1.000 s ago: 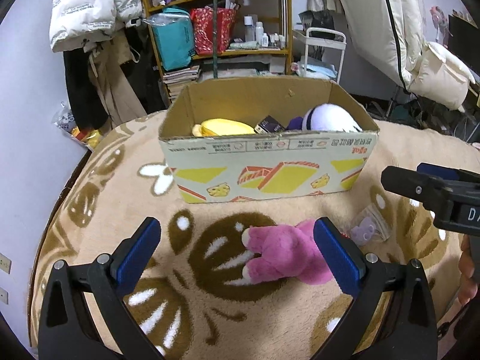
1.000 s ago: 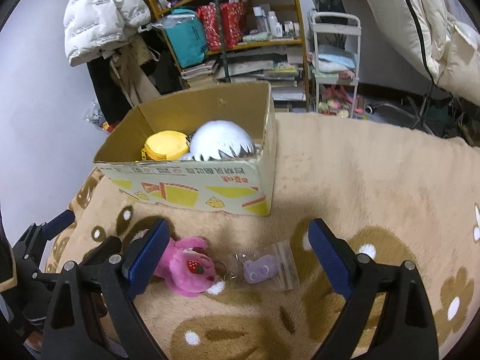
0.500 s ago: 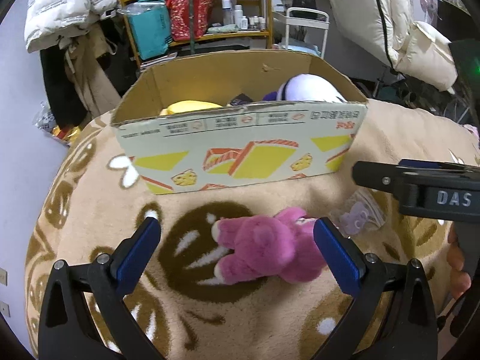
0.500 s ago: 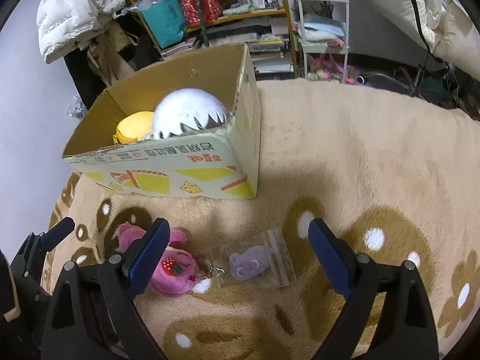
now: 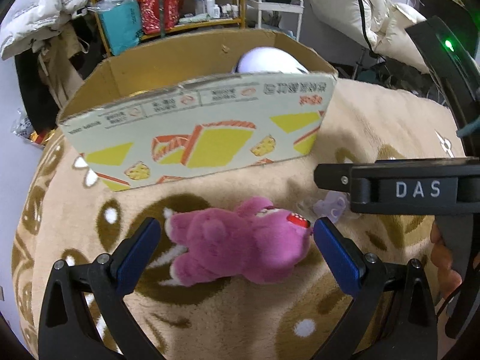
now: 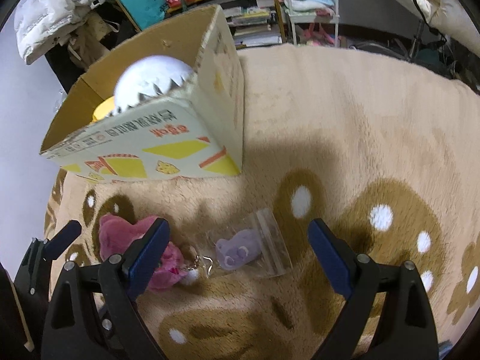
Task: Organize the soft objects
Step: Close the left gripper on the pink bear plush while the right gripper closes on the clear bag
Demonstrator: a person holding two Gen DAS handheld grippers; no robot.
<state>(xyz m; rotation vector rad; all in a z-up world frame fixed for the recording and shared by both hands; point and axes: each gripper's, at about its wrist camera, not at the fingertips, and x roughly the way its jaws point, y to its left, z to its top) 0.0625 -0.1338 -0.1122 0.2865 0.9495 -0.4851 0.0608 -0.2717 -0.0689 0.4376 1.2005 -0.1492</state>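
Note:
A pink plush bear (image 5: 237, 240) with a strawberry patch lies on the tan rug, between the open fingers of my left gripper (image 5: 234, 249), which is low around it. It also shows in the right wrist view (image 6: 120, 237). A small purple plush in a clear bag (image 6: 240, 252) lies between the open fingers of my right gripper (image 6: 240, 252); it shows partly in the left wrist view (image 5: 333, 207). The cardboard box (image 5: 195, 138) stands just behind, holding a white plush (image 6: 150, 75) and a yellow plush (image 6: 102, 111).
The tan rug with brown patterns (image 6: 345, 138) covers the surface. Behind the box stand a cluttered shelf (image 5: 168, 9), a white rack (image 5: 279, 9) and hanging coats (image 5: 39, 15). The right gripper's body (image 5: 414, 189) reaches across the right side of the left wrist view.
Both grippers have moved forward and down. The pink bear now lies between the left fingers and the bagged purple plush between the right fingers. Both stay open.

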